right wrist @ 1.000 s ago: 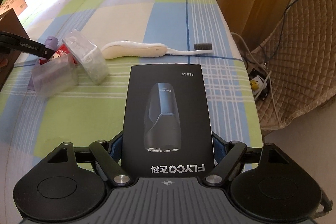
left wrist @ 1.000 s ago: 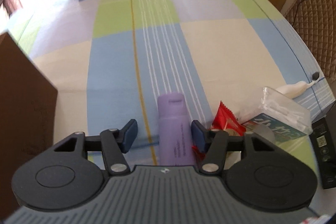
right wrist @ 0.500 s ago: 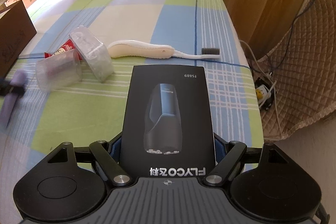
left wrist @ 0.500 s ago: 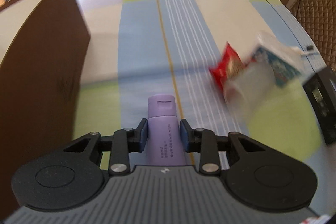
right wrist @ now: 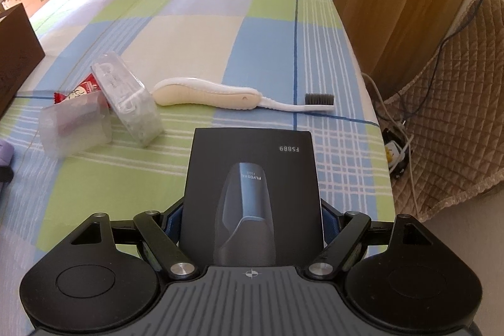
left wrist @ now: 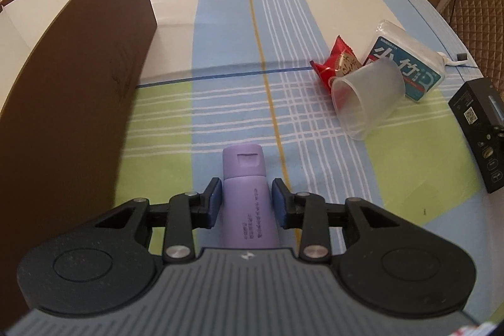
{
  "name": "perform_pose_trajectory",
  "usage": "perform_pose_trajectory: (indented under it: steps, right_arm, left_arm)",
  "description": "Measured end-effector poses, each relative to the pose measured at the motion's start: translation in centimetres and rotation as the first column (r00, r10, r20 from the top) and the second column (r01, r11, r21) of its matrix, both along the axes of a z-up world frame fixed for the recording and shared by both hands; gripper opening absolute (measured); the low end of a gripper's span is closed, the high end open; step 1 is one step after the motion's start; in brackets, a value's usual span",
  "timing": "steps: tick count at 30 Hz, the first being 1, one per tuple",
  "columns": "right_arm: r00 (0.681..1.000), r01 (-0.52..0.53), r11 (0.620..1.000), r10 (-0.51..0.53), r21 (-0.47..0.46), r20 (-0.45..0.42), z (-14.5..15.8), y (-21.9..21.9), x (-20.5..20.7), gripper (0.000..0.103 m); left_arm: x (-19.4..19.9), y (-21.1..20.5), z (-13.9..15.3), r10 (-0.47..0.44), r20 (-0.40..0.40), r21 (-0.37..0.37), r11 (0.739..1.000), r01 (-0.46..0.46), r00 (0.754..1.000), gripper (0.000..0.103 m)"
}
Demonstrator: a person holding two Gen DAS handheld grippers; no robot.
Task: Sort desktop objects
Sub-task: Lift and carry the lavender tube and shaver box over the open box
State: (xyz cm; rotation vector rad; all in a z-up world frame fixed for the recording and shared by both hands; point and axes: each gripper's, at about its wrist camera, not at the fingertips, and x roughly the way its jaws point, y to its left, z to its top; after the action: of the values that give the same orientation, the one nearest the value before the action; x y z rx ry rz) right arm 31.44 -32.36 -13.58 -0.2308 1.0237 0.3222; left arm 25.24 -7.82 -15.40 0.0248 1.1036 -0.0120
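Brown box (left wrist: 72, 90) stood far left on the checked cloth (left wrist: 226, 59). Left gripper (left wrist: 247, 199) was clamped on the purple tube (left wrist: 247, 200), held above the cloth just beside the box wall. Further right, clear cup (left wrist: 367, 103) lay tipped over w/ a red snack packet (left wrist: 338, 63) behind it. Right gripper (right wrist: 252, 221) was squeezing the black shaver box (right wrist: 252, 188), toothbrush (right wrist: 239, 96) lying beyond it.

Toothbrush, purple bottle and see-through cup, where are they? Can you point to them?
toothbrush (right wrist: 217, 93): right wrist view, on its cream handle.
purple bottle (left wrist: 247, 203): left wrist view, on its body.
see-through cup (left wrist: 367, 96): left wrist view, on its side wall.
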Motion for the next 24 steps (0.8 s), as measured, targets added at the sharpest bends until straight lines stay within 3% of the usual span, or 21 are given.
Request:
perform_pose_trajectory:
  steps: [16, 24]
  right_arm:
    - [1.0, -0.022, 1.0, 0.022, -0.008, -0.016, 0.0, 0.6, -2.3, 0.077]
    - [0.996, -0.07, 0.994, 0.075, 0.09, -0.056, 0.8, 1.0, -5.5, 0.076]
  left_arm:
    - [-3.5, -0.5, 0.6, -0.036, -0.006, 0.001, 0.999, 0.036, 0.999, 0.027]
    - [-6.6, -1.2, 1.0, -0.054, -0.006, -0.027, 0.998, 0.054, 0.999, 0.027]
